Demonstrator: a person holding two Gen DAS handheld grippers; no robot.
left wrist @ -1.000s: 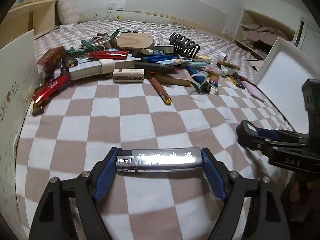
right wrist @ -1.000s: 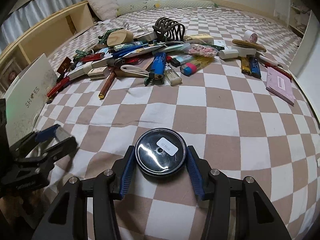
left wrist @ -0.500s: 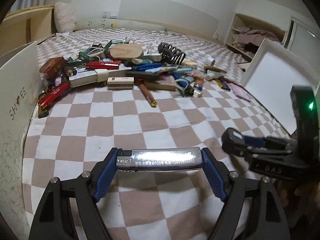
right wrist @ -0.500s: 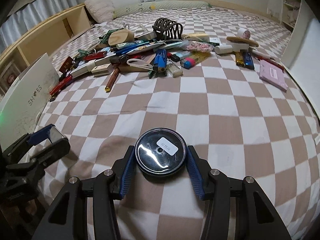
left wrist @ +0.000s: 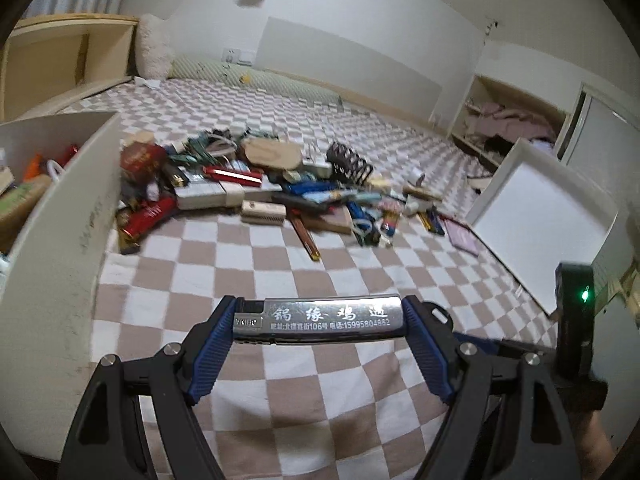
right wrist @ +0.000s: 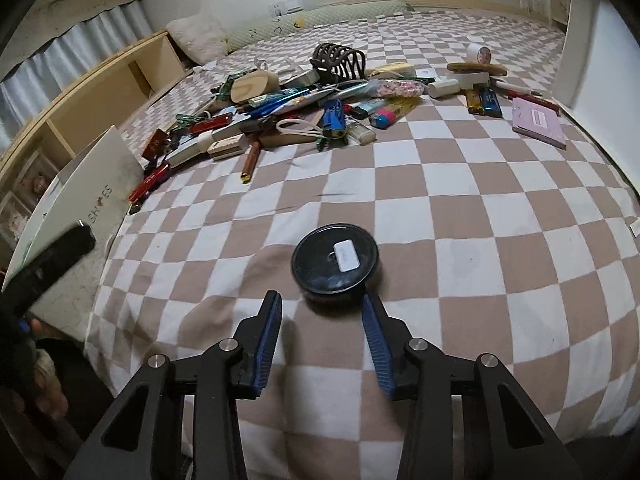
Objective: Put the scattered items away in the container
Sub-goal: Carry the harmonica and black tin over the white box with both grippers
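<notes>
My left gripper (left wrist: pixel 318 320) is shut on a silver lighter (left wrist: pixel 320 317), held lengthwise between the blue pads above the checked bedspread. The white shoe box (left wrist: pixel 68 216) stands just left of it, with several items inside. A pile of scattered items (left wrist: pixel 280 184) lies further back. A black round tin (right wrist: pixel 335 258) rests on the bedspread just ahead of my right gripper (right wrist: pixel 322 300). Its jaws are closing with nothing between the pads, and the right fingertip (right wrist: pixel 370 304) sits at the tin's near edge.
A white box lid (left wrist: pixel 540 220) leans at the right of the bed. A pink notebook (right wrist: pixel 538 122) lies near it. Wooden shelving (right wrist: pixel 100 92) runs along the left side. The left gripper's blurred black body (right wrist: pixel 48 264) is by the shoe box (right wrist: pixel 92 192).
The left gripper rose with the lighter, and the box's inside came into view. The tin, earlier between the right pads, now lies ahead of them, and those jaws have narrowed.
</notes>
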